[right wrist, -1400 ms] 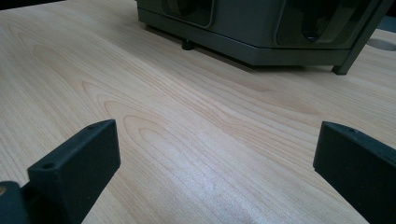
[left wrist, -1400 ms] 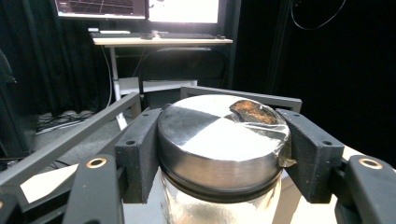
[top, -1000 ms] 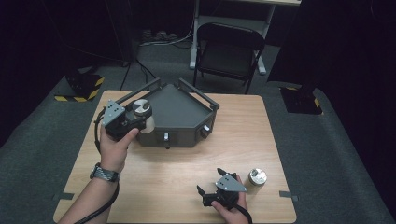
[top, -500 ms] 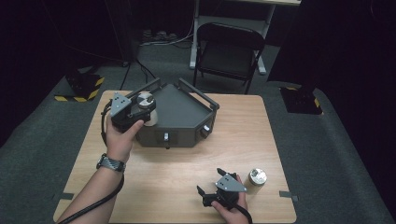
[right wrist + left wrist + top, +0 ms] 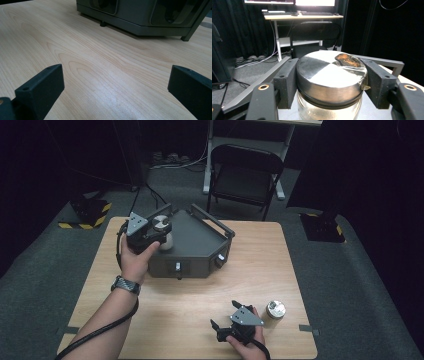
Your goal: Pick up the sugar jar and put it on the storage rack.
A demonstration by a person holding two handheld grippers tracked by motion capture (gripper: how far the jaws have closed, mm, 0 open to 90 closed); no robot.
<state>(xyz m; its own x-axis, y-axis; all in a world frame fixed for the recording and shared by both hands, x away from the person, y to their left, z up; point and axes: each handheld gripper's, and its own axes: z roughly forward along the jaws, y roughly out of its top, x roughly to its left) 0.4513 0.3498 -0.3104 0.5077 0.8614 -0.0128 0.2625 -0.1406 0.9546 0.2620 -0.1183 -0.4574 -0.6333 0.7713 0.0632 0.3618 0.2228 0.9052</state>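
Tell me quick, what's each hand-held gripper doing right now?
Left hand-held gripper: closed on the metal lid of a glass jar.
Right hand-held gripper: open, holding nothing, over the wooden table.

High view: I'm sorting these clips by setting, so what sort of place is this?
Probably a lab or studio set up for recording. Black curtains hang round a lone wooden table on grey carpet, a folding chair stands behind it, and a desk with monitors sits beyond.
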